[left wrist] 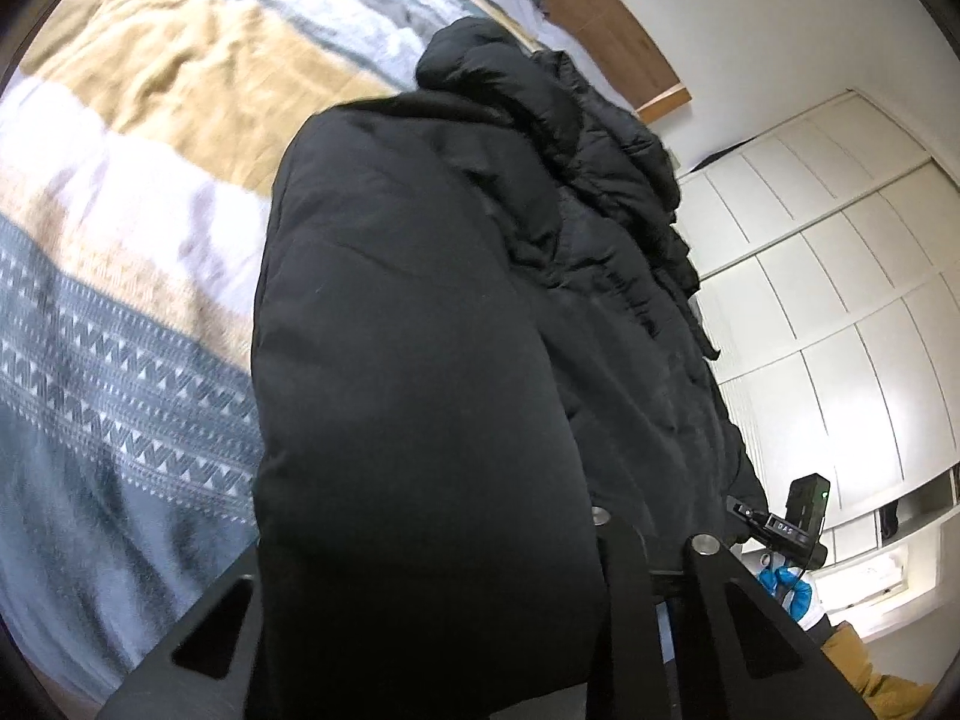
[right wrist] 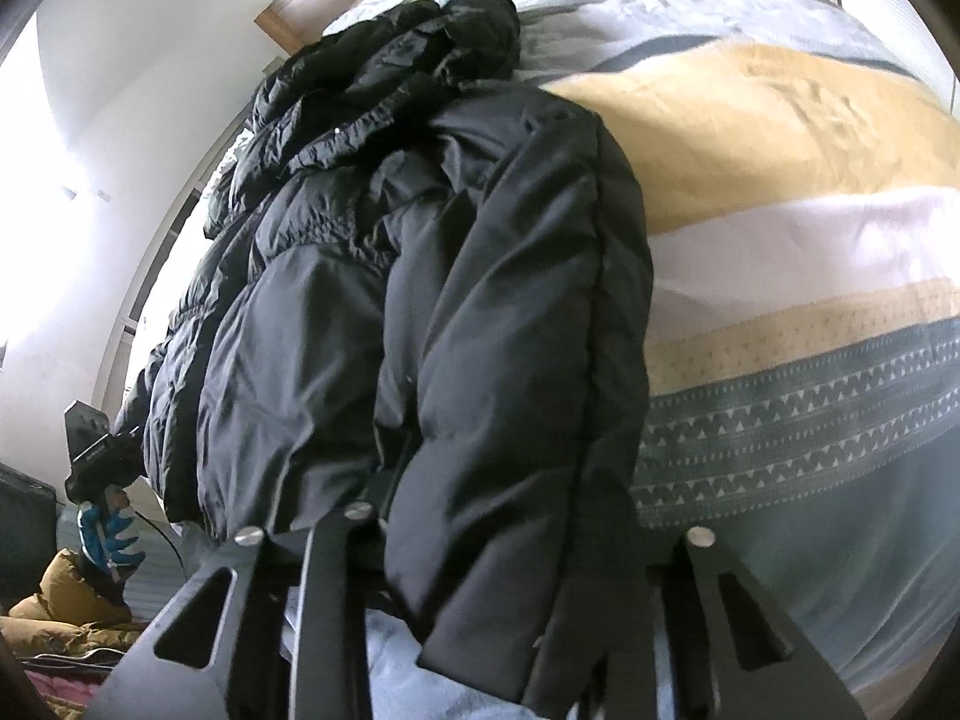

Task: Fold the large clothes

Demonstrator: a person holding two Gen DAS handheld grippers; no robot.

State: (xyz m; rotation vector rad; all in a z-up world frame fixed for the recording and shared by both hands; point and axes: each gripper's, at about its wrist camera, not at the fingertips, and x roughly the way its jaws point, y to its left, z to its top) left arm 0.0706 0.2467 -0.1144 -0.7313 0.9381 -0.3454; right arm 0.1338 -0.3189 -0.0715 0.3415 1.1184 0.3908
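A black puffer jacket (right wrist: 432, 276) lies bunched along the bed (right wrist: 780, 138), its hem at the near edge. The left gripper (left wrist: 432, 600) and right gripper (right wrist: 492, 600) each seem clamped on hem fabric, jaws hidden beneath it; the striped blanket (left wrist: 132, 192) beside lies bare

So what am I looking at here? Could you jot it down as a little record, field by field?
Place: bed with a striped cover
Garment: black puffy jacket, bunched up on the bed
Left claw: closed on the jacket's near edge
Right claw: closed on the jacket's near edge
Person: blue-gloved hand holding the left claw
Background: white wardrobe doors
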